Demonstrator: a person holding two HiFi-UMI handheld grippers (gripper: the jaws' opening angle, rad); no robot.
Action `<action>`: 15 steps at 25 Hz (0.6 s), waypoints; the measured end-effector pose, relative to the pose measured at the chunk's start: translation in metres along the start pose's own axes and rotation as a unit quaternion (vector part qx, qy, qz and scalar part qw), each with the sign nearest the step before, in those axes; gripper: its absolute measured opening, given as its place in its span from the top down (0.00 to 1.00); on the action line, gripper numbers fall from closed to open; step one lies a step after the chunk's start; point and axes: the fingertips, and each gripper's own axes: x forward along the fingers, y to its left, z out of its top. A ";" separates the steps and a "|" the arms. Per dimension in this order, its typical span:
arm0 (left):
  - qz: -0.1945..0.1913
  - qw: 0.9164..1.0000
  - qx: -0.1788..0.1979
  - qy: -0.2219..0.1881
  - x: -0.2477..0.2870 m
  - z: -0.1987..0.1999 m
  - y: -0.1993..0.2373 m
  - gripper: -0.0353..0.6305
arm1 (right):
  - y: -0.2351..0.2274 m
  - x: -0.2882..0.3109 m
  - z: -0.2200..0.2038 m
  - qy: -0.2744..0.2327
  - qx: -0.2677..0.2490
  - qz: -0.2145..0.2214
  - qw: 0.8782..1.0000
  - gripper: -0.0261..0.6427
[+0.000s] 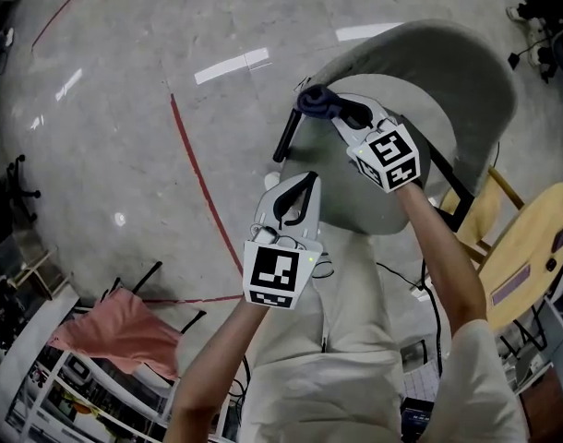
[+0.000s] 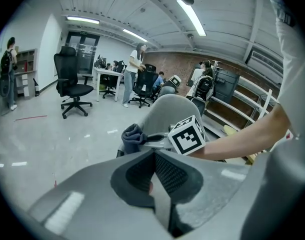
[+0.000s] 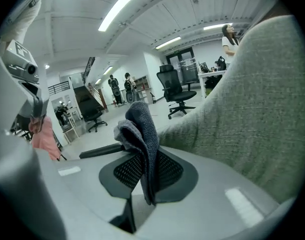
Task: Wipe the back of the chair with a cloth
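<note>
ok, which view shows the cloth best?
Right gripper view: the cloth fills the centre, clamped between the right gripper's jaws, with its folds clear. Head view shows only a small dark bunch by the chair back's edge. Left gripper view shows a small bundle at the right gripper's tip.

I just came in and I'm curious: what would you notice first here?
First comes the dark blue-grey cloth, pinched in the right tongs beside the top edge of the grey chair, in the upper middle of the head view. The left tongs are closed and empty, nearer the person. A pink fabric shows on the floor side at the lower left.
</note>
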 end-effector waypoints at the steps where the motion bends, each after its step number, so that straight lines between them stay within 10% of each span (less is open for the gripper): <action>1: -0.002 1.000 0.001 0.000 0.000 0.000 0.000 0.95 | -0.003 -0.001 0.001 -0.001 0.002 -0.004 1.000 0.86; 15: -0.023 1.000 0.014 0.002 0.009 0.005 -0.007 0.95 | -0.067 -0.024 0.019 -0.041 0.067 -0.094 0.992 0.86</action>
